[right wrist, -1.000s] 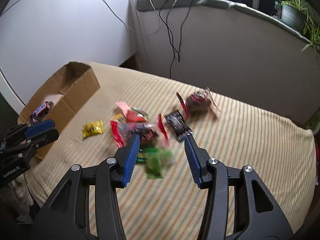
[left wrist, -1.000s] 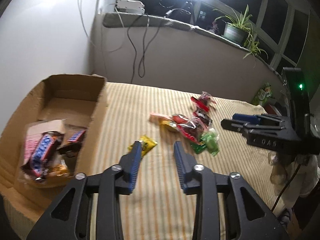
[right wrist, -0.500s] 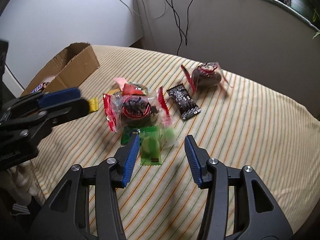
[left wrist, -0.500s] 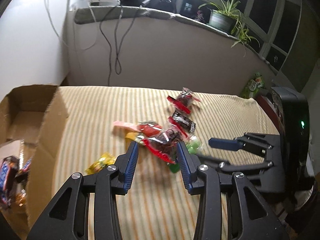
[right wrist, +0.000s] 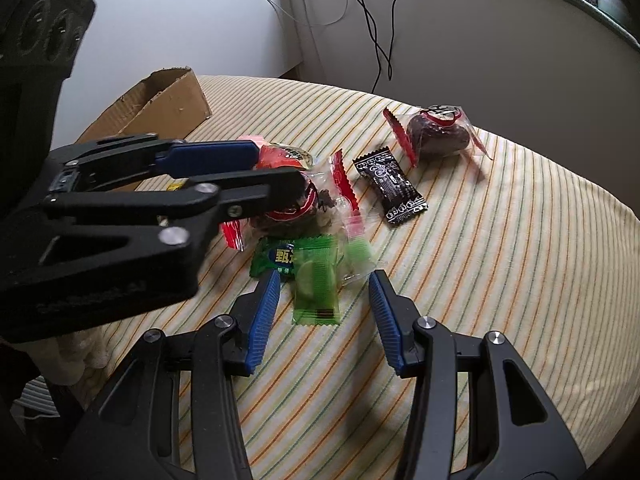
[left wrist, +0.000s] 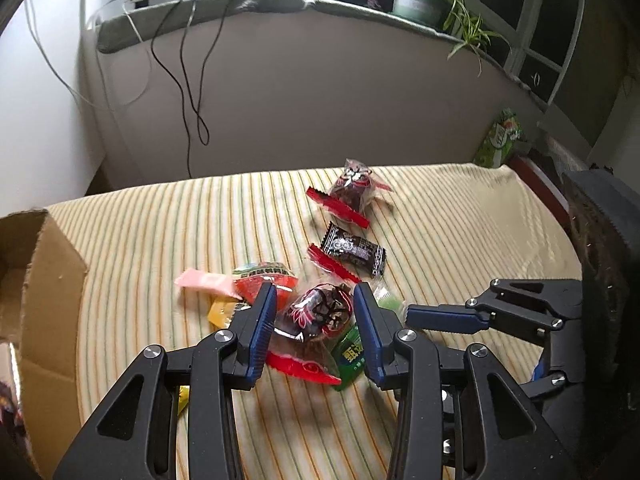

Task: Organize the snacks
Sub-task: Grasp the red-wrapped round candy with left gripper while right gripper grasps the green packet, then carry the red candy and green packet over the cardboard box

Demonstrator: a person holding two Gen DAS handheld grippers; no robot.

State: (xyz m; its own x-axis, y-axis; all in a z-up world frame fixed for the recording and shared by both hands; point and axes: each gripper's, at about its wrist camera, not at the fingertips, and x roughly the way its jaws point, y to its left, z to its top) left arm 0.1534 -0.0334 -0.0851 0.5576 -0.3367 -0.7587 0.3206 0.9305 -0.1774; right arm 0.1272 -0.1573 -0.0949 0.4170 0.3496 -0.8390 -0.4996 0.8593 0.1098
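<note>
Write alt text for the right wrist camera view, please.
Two blue-padded fingers of the right gripper straddle a light green candy packet on a striped cloth, not yet touching it. The left gripper reaches into the snack pile from the left; a cardboard box sits behind.

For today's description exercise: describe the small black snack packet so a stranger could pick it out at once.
On the striped cloth, find the snack pile. The black packet lies flat between the two clear red-edged pouches. It alone is black with white print.
</note>
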